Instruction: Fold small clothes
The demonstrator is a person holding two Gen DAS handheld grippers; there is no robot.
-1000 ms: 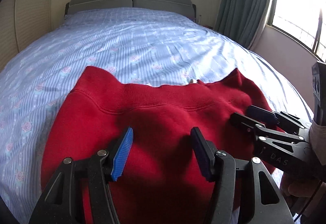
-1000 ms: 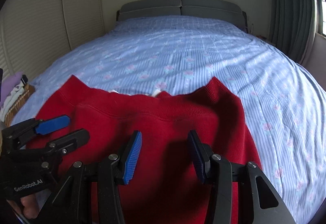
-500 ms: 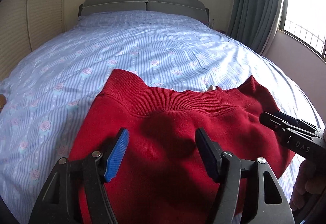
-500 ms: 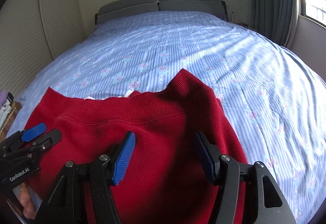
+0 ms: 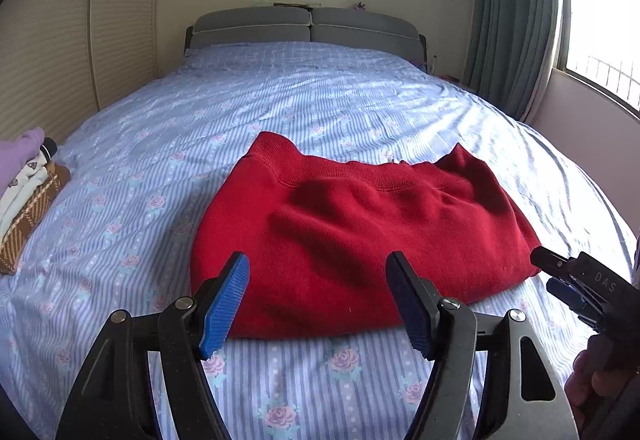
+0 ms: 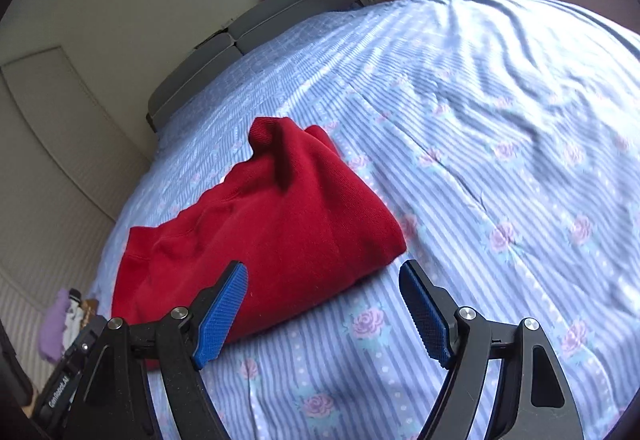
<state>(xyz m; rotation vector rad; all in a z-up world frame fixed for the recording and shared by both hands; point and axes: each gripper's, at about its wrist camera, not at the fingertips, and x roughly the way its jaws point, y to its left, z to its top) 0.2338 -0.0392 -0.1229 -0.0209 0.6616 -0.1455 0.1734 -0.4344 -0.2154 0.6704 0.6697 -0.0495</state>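
Red knit garment (image 5: 360, 236) lies folded on the bed (image 5: 320, 107), near the foot end, ribbed band on the far edge, fold edge toward me. Surface has soft bumps, not pressed flat. In the right wrist view the same red garment (image 6: 272, 224) sits left of centre, tilted because my right camera is rolled, 1 ribbed corner poking up at the far end.

My left gripper (image 5: 320, 304) hangs over the near edge of the garment, jaws spread and opening, blue pads on each side. Nothing pinched, pads clear of the cloth; only the garment's near edge and sheet show in the gap.

My right gripper (image 6: 324, 312) is off the garment's right corner, jaws spread wide and opening, nothing between them but sheet. Its left pad overlaps the red cloth in view, cannot tell if it touches. From the left wrist view my right gripper (image 5: 560, 276) sits just beside the garment's near right corner, my hand (image 5: 592, 388) on its handle at the frame's edge.

Bed sheet is pale blue, striped with pink roses, wrinkled toward the window side. Grey headboard (image 5: 308, 25) at the far end. Small stack of folded clothes (image 5: 28, 191) on the left edge of the bed, well apart from the red piece. Curtain (image 5: 516, 11) and bright window (image 5: 600, 19) on the right
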